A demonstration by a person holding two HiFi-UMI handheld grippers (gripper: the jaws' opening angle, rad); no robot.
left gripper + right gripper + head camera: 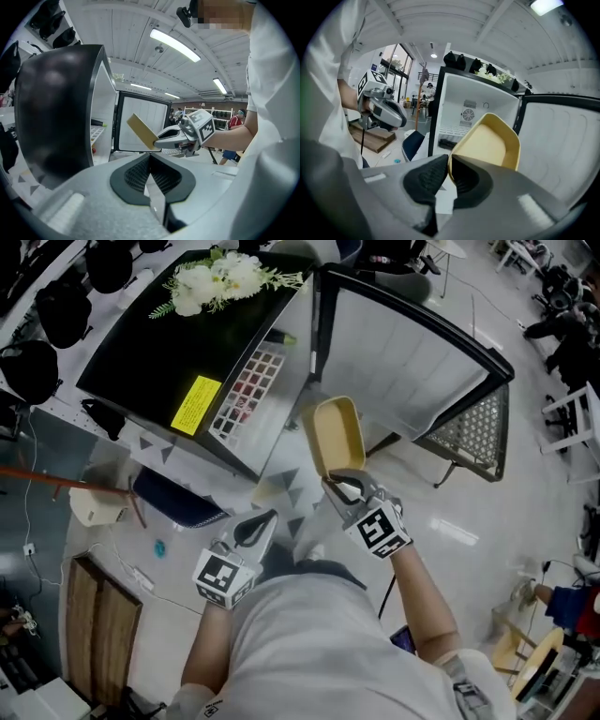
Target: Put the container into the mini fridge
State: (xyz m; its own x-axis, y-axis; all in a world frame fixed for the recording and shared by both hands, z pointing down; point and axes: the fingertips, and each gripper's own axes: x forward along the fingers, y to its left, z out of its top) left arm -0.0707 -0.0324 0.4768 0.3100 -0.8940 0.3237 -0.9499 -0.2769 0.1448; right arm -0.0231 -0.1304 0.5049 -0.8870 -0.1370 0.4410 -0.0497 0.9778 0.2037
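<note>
A shallow yellow container (338,434) is held out in front of the open black mini fridge (201,343). My right gripper (344,487) is shut on its near rim, and the tray (491,142) tilts up ahead of the jaws in the right gripper view. The fridge door (412,371) stands swung open to the right. Inside, a white wire shelf (451,130) and a rear fan show. My left gripper (253,529) hangs lower left, shut with nothing in it. In the left gripper view the container (142,131) appears edge-on.
White flowers (217,279) lie on top of the fridge, beside a yellow label (197,403). A dark blue seat (176,498) and a wooden board (101,626) stand on the floor at left. A cable runs along the floor by the board.
</note>
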